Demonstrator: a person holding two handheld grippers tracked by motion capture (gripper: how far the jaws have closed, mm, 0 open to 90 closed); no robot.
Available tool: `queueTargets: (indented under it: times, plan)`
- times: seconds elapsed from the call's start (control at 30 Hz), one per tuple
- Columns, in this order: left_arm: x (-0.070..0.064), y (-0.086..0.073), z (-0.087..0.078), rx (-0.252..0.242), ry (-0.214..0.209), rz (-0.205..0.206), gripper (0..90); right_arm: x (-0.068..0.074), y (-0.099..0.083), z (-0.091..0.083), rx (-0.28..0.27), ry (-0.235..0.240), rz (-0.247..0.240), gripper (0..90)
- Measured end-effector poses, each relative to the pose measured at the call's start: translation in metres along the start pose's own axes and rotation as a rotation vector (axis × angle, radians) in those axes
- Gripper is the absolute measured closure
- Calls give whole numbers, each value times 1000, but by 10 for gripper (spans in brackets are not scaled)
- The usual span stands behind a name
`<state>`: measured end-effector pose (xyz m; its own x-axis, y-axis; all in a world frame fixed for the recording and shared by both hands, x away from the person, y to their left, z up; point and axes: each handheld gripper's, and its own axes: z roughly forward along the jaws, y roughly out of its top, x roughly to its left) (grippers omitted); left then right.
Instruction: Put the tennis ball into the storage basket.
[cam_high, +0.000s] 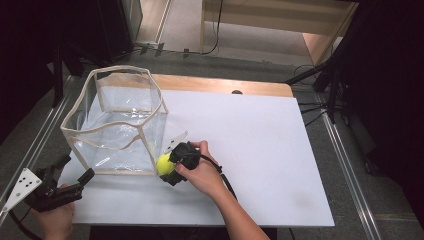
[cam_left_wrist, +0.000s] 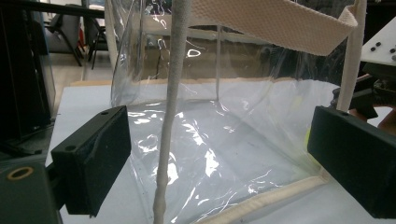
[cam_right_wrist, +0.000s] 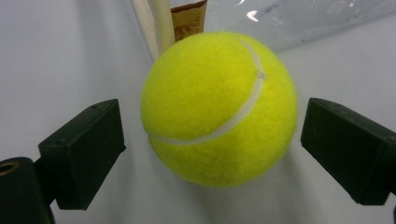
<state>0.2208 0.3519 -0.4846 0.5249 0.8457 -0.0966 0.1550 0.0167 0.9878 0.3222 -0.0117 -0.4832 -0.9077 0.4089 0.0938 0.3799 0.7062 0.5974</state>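
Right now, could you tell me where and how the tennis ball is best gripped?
Grip the tennis ball across its widest middle, coming in level from the near side; it is round, and the clear bag blocks the far side. The right gripper already straddles it, jaws open.

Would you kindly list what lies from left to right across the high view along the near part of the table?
Left tool → clear bag with cream trim → tennis ball → right tool, with the hand holding it.
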Motion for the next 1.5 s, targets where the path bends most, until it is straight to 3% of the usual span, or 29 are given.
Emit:
queueTargets:
  times: [0.33,0.4,0.8,0.93,1.5]
  plan:
    - [0,0,0,-1,1,-4,65,0,3,7,13,3,3,51]
    - [0,0,0,-3,1,-6,65,1,4,8,1,-7,1,114]
    - [0,0,0,-1,0,-5,65,0,5,13,2,-3,13,134]
    - [0,0,0,-1,1,-8,65,0,5,15,-7,-15,18,223]
    - [0,0,0,-2,2,-11,65,-3,7,3,-21,-8,14,233]
